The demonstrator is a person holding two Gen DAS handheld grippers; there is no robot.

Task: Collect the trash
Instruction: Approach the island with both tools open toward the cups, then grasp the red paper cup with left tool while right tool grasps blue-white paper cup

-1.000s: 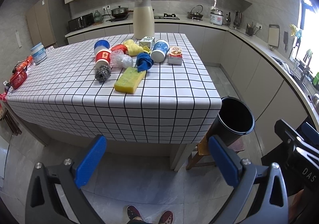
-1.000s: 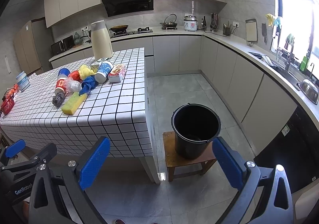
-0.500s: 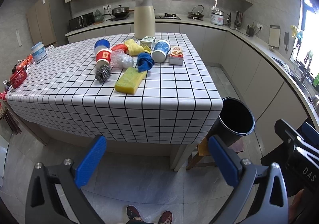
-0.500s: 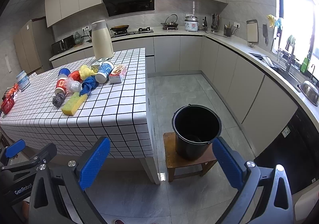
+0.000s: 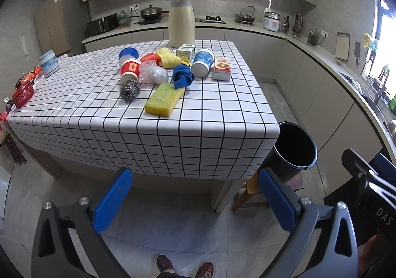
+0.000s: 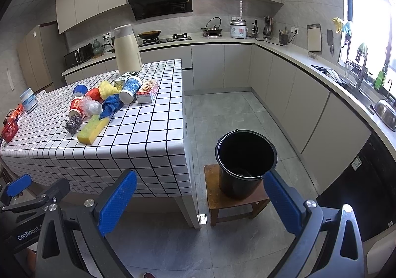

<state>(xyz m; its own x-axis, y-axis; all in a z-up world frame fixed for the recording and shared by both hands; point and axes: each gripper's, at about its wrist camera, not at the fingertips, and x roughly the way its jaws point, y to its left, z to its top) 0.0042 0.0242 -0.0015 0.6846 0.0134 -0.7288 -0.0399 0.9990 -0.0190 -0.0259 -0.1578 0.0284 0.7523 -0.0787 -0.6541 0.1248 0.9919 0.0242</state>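
Both tongs hang over the floor short of the worktop (image 5: 210,114), each with its blue-padded fingers spread wide and nothing between them: the left tongs (image 5: 195,193) face the near edge of the grid-patterned cloth, the right tongs (image 6: 200,197) look across at the black bucket (image 6: 246,161).

The trash lies in a loose cluster toward the far half of the worktop. Nearest the edge is a yellow sponge (image 5: 164,101), a thick rectangular block with a rough greenish top, its long axis running from near-left to far-right. Just left of it sits a steel wool scourer (image 5: 130,89), a grey wiry ball. A crumpled blue cloth (image 5: 182,76) touches the sponge's far end. Beside that, a wad of clear crinkled plastic (image 5: 153,73) rests against a red paper cup (image 5: 130,70) lying on its side, base toward the viewer. A blue-and-white paper cup (image 5: 203,62) also lies on its side (base toward the near edge, mouth pointing away). A small flat red-and-white carton (image 5: 222,68) lies right of it, long axis running front to back. Behind are a yellow rag (image 5: 168,57), a blue cup (image 5: 128,53) and a small green-printed box (image 5: 185,51).

The bucket is round, smooth and plastic, standing upright on a low wooden stool (image 6: 235,200) just off the worktop's right corner
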